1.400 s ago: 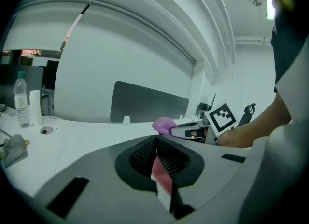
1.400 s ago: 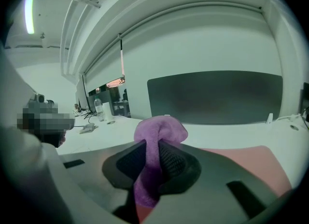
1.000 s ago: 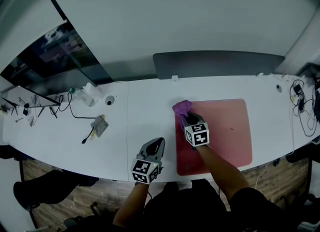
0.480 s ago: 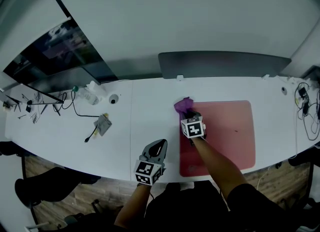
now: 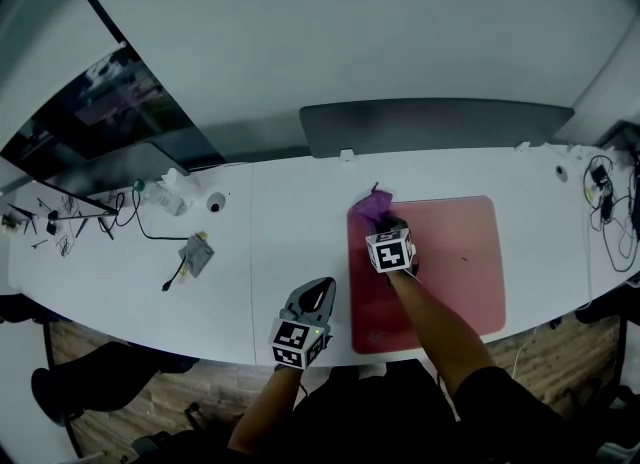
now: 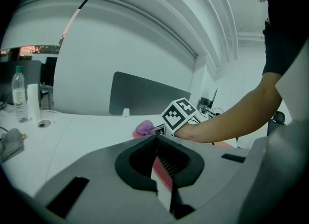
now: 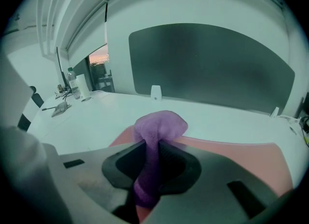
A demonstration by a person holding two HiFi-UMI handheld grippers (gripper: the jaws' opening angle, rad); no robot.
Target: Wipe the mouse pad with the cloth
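Note:
A pink mouse pad (image 5: 450, 262) lies on the white desk (image 5: 290, 242), right of centre. My right gripper (image 5: 384, 224) is shut on a purple cloth (image 5: 372, 208), which bunches on the pad's far left corner. In the right gripper view the cloth (image 7: 157, 136) runs up between the jaws and balloons out past the tips over the pad (image 7: 251, 155). My left gripper (image 5: 314, 294) rests shut and empty near the desk's front edge, left of the pad. From the left gripper view the left gripper (image 6: 155, 136) has its tips together, with the cloth (image 6: 145, 128) beyond.
A dark grey divider panel (image 5: 435, 124) stands behind the pad. At the left are a bottle (image 5: 172, 192), a round desk grommet (image 5: 216, 202), a cable with a small grey device (image 5: 196, 252) and a dark monitor (image 5: 100, 117). Cables (image 5: 610, 212) lie at the far right.
My right gripper has pushed the cloth away from me along the pad's left side, up to its far left corner. The left gripper has stayed put.

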